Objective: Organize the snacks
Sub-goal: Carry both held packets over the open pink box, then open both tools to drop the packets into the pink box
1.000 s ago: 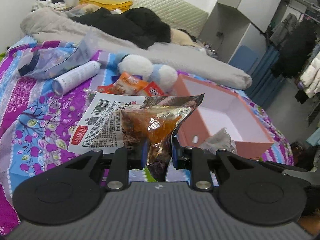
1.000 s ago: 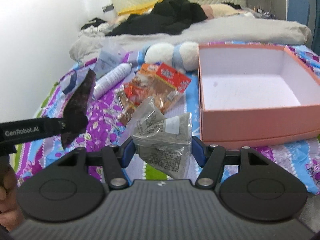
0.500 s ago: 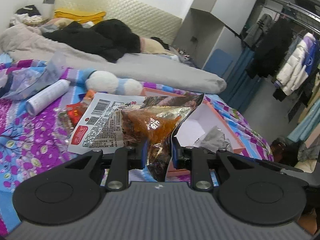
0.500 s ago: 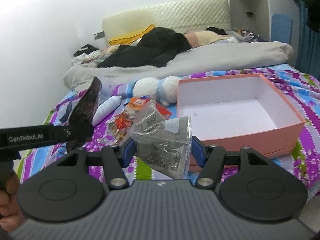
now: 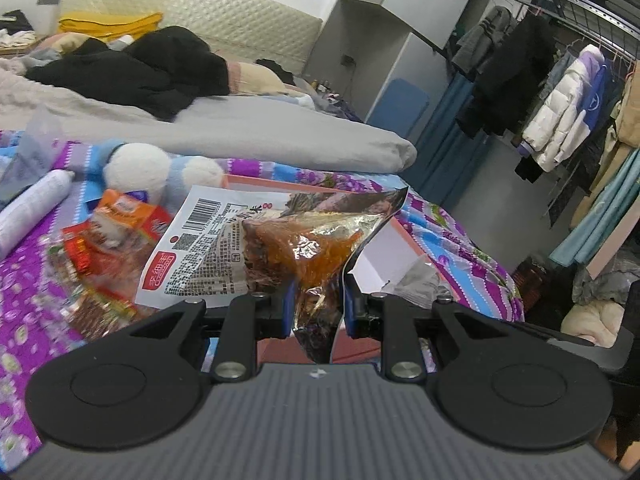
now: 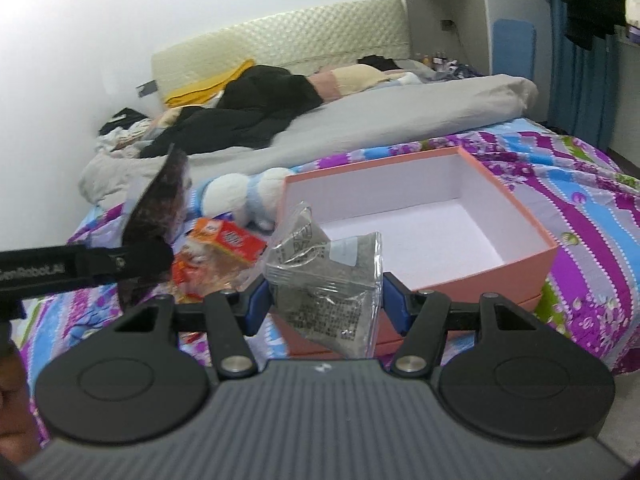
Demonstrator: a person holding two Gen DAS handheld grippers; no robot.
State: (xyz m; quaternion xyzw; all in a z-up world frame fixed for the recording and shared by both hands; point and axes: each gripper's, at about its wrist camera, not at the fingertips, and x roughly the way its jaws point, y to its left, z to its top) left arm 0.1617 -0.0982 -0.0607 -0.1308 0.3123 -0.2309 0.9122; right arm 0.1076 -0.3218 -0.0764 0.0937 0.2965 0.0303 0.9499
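Two packets are up off the bed, one in each of my grippers. My left gripper [image 5: 314, 306] is clamped on a foil pouch [image 5: 288, 248] with orange filling and a white barcode label; the blue pads pinch its lower end and the rest fans up and to the left. My right gripper [image 6: 326, 300] is closed on a clear grey packet [image 6: 326, 280], its pads pressing the two sides with the jaws standing fairly wide around it.

In the right view, the pink box [image 6: 480, 276] lies open on the purple quilt [image 6: 592, 240] just past the grey packet, its white inside bare. Left of the box lies a heap of red and orange snack bags [image 6: 224, 248], and behind them a white and blue plush toy [image 6: 244, 196]. My left gripper shows at the left edge of that view, its pouch seen edge-on.

In the left view, the box [image 5: 376, 264] is mostly hidden behind the pouch. The snack heap [image 5: 108, 240] sits to the left, a white bottle [image 5: 32, 208] beyond it, and clothes hang on a rack [image 5: 560, 100] to the right.
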